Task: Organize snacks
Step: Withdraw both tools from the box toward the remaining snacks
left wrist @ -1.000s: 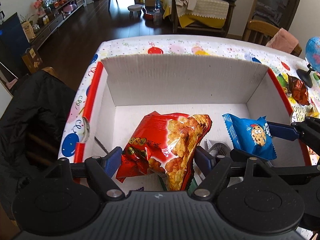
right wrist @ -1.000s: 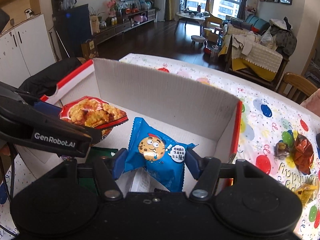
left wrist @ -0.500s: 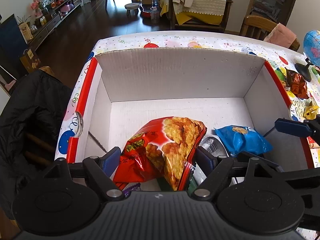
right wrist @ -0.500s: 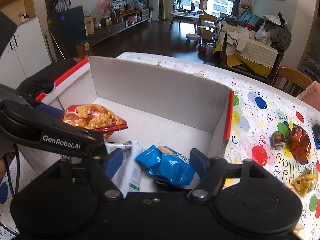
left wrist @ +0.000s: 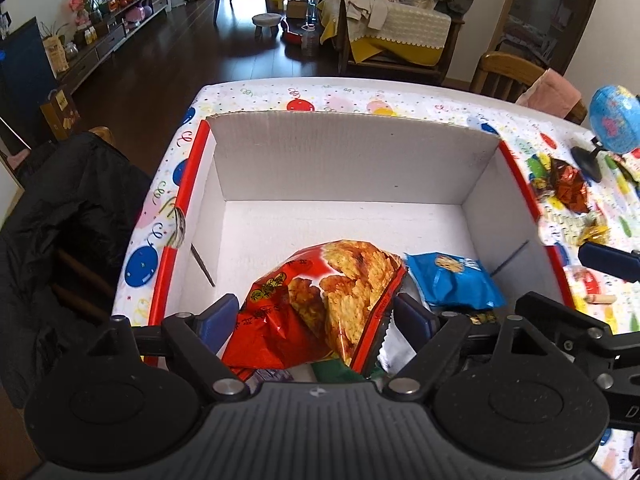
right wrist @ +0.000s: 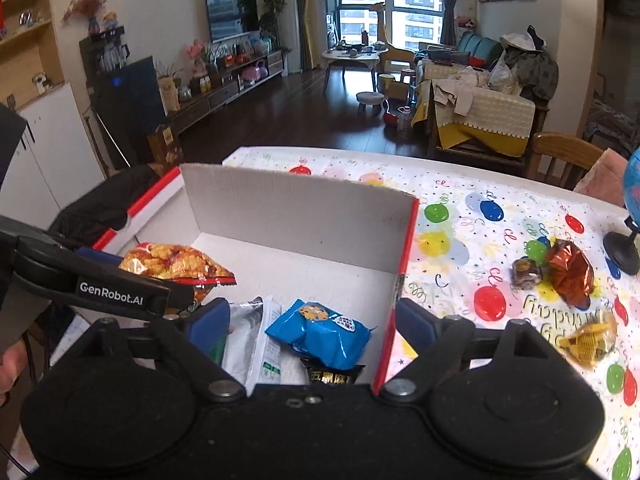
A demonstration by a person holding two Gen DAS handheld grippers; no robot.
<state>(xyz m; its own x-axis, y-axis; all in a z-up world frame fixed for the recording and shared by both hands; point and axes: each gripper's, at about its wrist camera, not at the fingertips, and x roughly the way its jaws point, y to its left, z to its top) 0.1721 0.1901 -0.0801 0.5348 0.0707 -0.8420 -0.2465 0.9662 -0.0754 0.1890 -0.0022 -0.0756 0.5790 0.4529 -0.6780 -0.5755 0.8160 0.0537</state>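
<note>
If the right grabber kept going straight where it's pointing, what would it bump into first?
Probably the blue cookie packet lying in the cardboard box, right ahead between the right gripper's opening jaws, which aren't touching it. Its right finger looks lined up with the box's red-edged side wall, though depth is hard to judge.

Balloon-print table (right wrist: 472, 216) with white cardboard box (right wrist: 304, 204), wrapped candies (right wrist: 570, 268), globe stand (right wrist: 622, 248).
</note>
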